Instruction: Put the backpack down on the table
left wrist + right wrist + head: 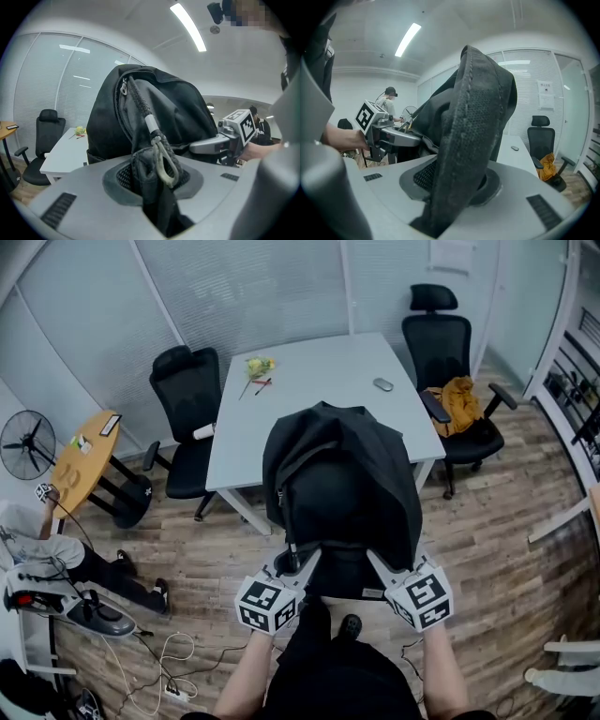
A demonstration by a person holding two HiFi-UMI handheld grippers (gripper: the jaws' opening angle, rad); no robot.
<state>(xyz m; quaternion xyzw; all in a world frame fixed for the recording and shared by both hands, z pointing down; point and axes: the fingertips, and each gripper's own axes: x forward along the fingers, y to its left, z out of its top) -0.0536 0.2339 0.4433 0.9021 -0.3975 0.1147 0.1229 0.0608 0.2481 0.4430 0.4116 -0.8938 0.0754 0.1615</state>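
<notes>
A black backpack (342, 493) hangs in the air in front of me, over the near edge of a pale grey table (319, 390). My left gripper (298, 568) is shut on a fold of the backpack's fabric with a braided zip cord (154, 140) lying between its jaws. My right gripper (380, 568) is shut on a padded mesh strap (464, 154) of the backpack. In the left gripper view the backpack (154, 112) fills the middle, with the right gripper (225, 140) behind it. In the right gripper view the left gripper (389, 133) shows at the left.
On the table lie a yellow flower (259, 366) and a computer mouse (382, 384). Black office chairs stand at the table's left (187, 418) and right (450, 371), the right one with an orange cloth (457, 401). A round wooden side table (86, 456) and a fan (26, 442) are far left.
</notes>
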